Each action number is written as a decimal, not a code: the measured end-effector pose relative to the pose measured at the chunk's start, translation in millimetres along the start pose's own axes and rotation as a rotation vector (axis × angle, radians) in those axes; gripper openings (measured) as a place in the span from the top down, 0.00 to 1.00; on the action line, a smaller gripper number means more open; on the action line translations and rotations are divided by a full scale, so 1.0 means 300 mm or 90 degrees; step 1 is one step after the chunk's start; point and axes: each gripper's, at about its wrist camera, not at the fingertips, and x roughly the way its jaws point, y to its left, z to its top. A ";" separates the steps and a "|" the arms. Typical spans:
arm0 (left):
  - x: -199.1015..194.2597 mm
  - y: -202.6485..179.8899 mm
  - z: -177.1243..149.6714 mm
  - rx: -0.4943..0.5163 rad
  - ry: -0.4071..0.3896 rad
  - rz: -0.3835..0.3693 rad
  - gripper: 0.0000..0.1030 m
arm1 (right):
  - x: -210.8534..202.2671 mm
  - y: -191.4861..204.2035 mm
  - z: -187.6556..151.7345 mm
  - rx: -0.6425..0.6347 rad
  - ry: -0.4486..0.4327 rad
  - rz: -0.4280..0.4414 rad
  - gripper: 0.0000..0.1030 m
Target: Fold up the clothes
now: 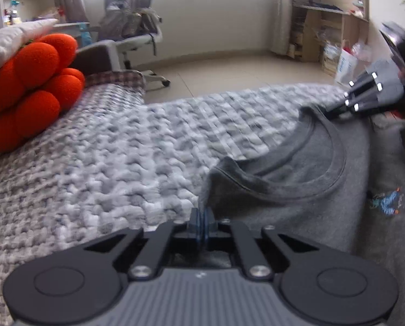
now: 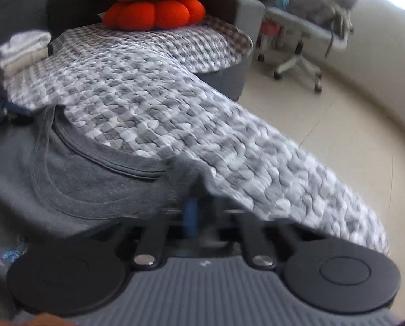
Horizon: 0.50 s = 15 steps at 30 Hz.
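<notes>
A grey T-shirt (image 1: 311, 190) with a round neckline and a small blue print (image 1: 387, 203) lies on a grey-and-white checked quilt (image 1: 121, 163). My left gripper (image 1: 202, 213) is shut on a pinched-up fold of the shirt by the near side of the neckline. In the same view, my right gripper (image 1: 331, 114) meets the shirt's far shoulder edge at the upper right. The right wrist view shows the right gripper (image 2: 193, 203) shut on a bunched edge of the T-shirt (image 2: 80, 184) beside the collar, its blue pads pressed together under the cloth.
An orange bobbled cushion (image 1: 31, 87) sits at the quilt's far end. A stack of folded pale clothes (image 2: 23, 49) rests at the quilt's left edge. An office chair (image 2: 305, 40) stands on the tiled floor (image 2: 338, 125) beyond the quilt's edge, and shelves (image 1: 330, 21) line the wall.
</notes>
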 end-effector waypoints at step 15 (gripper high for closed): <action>-0.348 0.088 0.233 0.078 -0.282 0.179 0.98 | -0.435 0.141 0.059 -0.014 -0.347 -0.244 1.00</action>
